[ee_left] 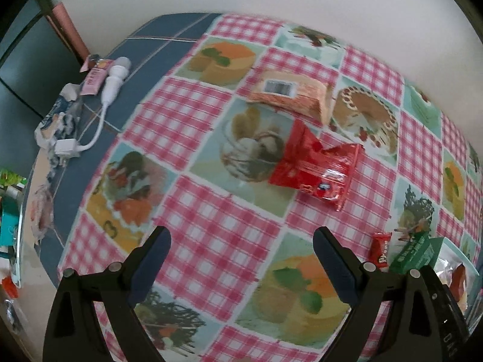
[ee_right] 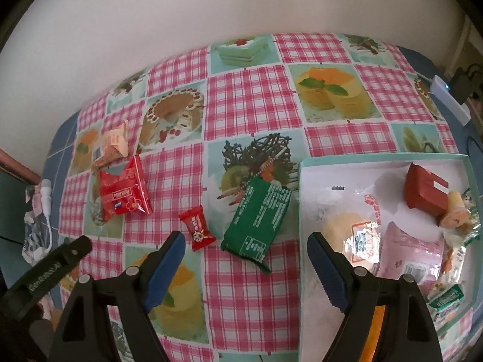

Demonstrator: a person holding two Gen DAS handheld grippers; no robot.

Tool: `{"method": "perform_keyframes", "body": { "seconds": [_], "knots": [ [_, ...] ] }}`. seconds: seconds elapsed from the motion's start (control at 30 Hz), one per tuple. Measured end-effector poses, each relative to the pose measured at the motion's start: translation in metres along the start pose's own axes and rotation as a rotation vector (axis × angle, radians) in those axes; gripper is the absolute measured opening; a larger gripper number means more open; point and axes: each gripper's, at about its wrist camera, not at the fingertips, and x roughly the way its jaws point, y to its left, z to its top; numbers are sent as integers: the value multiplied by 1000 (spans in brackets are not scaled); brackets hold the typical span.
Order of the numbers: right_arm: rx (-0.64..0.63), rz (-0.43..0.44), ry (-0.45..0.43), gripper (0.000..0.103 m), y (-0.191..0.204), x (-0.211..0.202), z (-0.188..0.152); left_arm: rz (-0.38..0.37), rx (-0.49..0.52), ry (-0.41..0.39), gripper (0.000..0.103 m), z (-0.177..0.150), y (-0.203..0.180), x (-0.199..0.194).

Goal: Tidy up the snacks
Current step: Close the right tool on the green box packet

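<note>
Loose snacks lie on the checked tablecloth: an orange packet (ee_left: 289, 96) (ee_right: 113, 143), a red packet (ee_left: 317, 170) (ee_right: 123, 194), a small red candy (ee_right: 196, 223) (ee_left: 382, 250) and a green packet (ee_right: 257, 223) (ee_left: 415, 255). A shallow teal-rimmed box (ee_right: 302, 181) at the right holds several snacks, among them a dark red box (ee_right: 424, 191) and a pink packet (ee_right: 407, 250). My left gripper (ee_left: 241, 238) is open and empty, hovering before the red packet. My right gripper (ee_right: 246, 241) is open and empty, just short of the green packet and the candy.
A white charger with cable (ee_left: 113, 78) and crumpled wrappers (ee_left: 57, 117) lie on the blue table part at the left. A white power strip (ee_right: 449, 98) sits at the far right. A white wall stands behind the table.
</note>
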Motion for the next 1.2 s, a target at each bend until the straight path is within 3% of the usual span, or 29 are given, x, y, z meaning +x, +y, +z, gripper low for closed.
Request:
{"method": "perform_keyframes", "body": {
  "seconds": [0.07, 0.2, 0.33, 0.63, 0.8, 1.0, 1.2],
  "knots": [
    [4, 11, -3, 74, 0, 2, 1, -11, 6, 10, 95, 1, -7, 4],
    [-5, 24, -14, 69, 4, 6, 5, -32, 8, 31, 95, 3, -16, 13],
    [-20, 1, 4, 53, 7, 19, 7, -43, 19, 47, 95, 4, -25, 21],
    [-47, -49, 2, 53, 10, 34, 9, -68, 44, 74, 95, 6, -41, 31],
    [-60, 23, 21, 45, 17, 34, 11, -72, 35, 74, 95, 6, -43, 32],
    [-18, -58, 17, 45, 5, 32, 15, -77, 22, 75, 95, 9, -38, 34],
    [49, -68, 60, 45, -9, 37, 14, -82, 19, 81, 95, 10, -36, 35]
  ]
}}
